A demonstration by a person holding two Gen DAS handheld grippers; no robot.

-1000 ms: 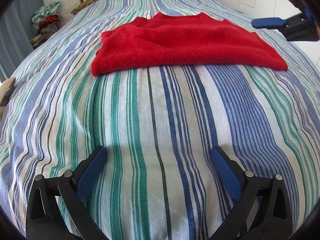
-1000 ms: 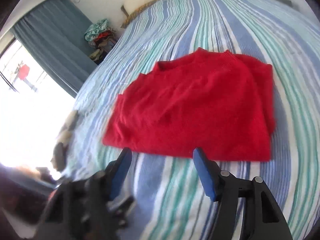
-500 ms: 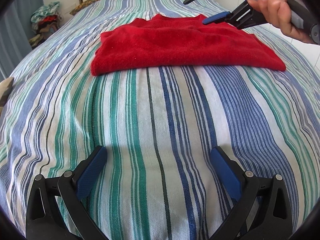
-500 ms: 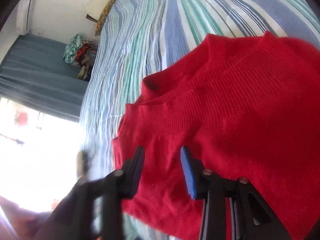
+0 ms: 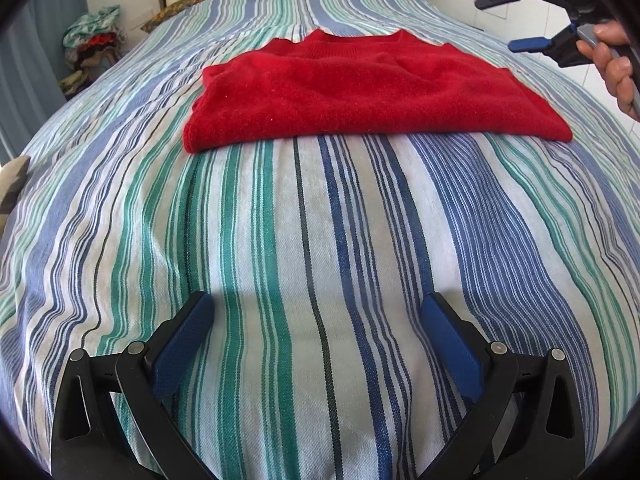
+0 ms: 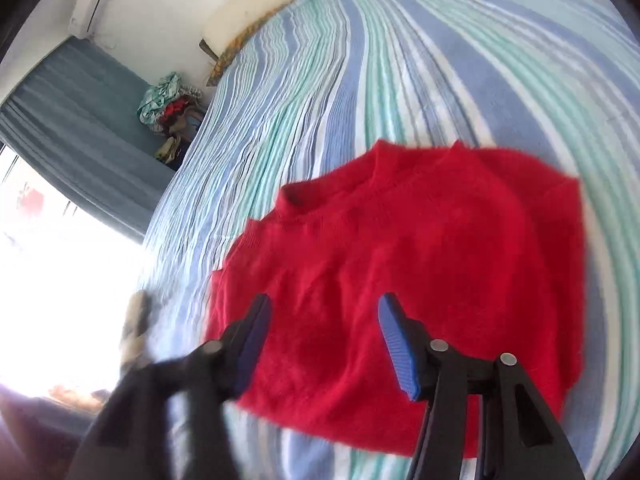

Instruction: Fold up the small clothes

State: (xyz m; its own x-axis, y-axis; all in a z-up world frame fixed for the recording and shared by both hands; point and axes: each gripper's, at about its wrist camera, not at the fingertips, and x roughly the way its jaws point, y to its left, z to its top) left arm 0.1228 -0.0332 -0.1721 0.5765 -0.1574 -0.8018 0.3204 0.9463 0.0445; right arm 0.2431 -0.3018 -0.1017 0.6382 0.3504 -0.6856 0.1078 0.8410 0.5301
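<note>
A red knit sweater (image 5: 360,92) lies folded flat on the striped bedspread (image 5: 312,240), neckline toward the headboard. It fills the middle of the right wrist view (image 6: 420,280). My left gripper (image 5: 316,312) is open and empty, low over the bedspread well in front of the sweater's near edge. My right gripper (image 6: 324,308) is open and empty, held in the air above the sweater; it also shows in the left wrist view (image 5: 516,20) at the top right, off the sweater's right side, with the hand holding it.
A pile of clothes (image 5: 94,46) sits by the blue curtain (image 6: 80,120) left of the bed. A patterned pillow (image 5: 192,4) and headboard lie at the far end. A bright window (image 6: 48,280) is on the left.
My right gripper has pulled back up and to the right, away from the sweater's neckline, and its jaws have opened wider. My left gripper has not moved.
</note>
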